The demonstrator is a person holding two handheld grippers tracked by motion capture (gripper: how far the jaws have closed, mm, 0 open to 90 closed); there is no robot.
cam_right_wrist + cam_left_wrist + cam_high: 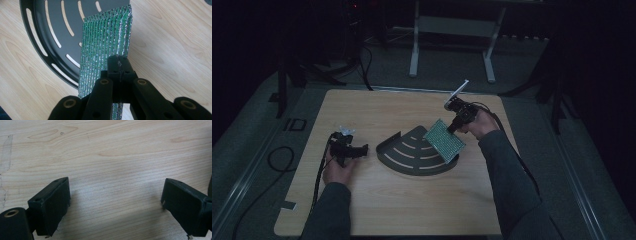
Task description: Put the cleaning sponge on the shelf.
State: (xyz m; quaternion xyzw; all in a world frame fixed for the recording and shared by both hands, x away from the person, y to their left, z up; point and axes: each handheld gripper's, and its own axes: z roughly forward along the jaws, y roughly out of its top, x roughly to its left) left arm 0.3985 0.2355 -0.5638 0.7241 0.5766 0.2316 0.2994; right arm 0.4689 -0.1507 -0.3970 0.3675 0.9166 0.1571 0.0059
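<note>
Your right claw was pinching the green scouring pad by one edge, jaws pressed tight on it. The pad looked light, soft and floppy, so an edge grip suited it. It hung tilted over the dark slotted tray on the surface. Your left claw rested spread, holding nothing.

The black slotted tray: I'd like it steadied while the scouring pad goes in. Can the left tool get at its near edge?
Probably yes: the left tool lies open beside the black slotted tray, with bare table between them.
</note>
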